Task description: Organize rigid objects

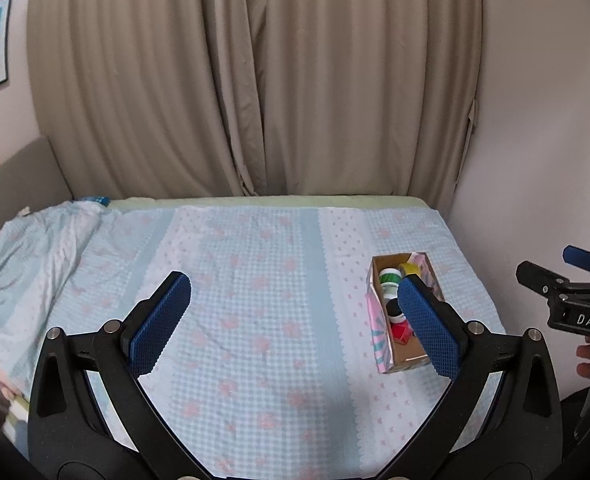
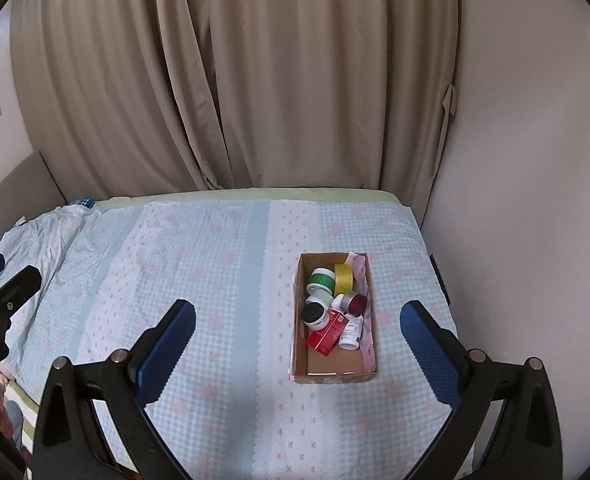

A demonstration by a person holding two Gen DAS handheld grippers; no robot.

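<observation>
We hold both grippers above a bed covered in a pale blue checked sheet with pink flowers (image 2: 215,280), and the one thing the task concerns is a small open cardboard box (image 2: 301,320) lying on that sheet toward the right-hand wall. Inside it we see a jumble of rigid items: a green-banded white jar (image 2: 321,278), a yellow roll of tape (image 2: 343,278), a black-lidded white jar (image 2: 315,315), a red carton (image 2: 327,334), a small white bottle (image 2: 352,332) and a jar with a dark red lid (image 2: 355,302). The relation that matters is this: from the right gripper (image 2: 298,334) the box sits at about twelve o'clock, straight between its wide-spread blue fingers (image 2: 167,344), with its long axis running away from us along the fingers' line. From the left gripper (image 1: 295,320) the box lies off at two o'clock, partly hidden behind that gripper's right finger, so we judge the right hand the nearer and better placed. Both grippers are level-headed and pitched gently downward, fingers parted and holding nothing. In the left view the right gripper shows at three o'clock, side-on.
</observation>
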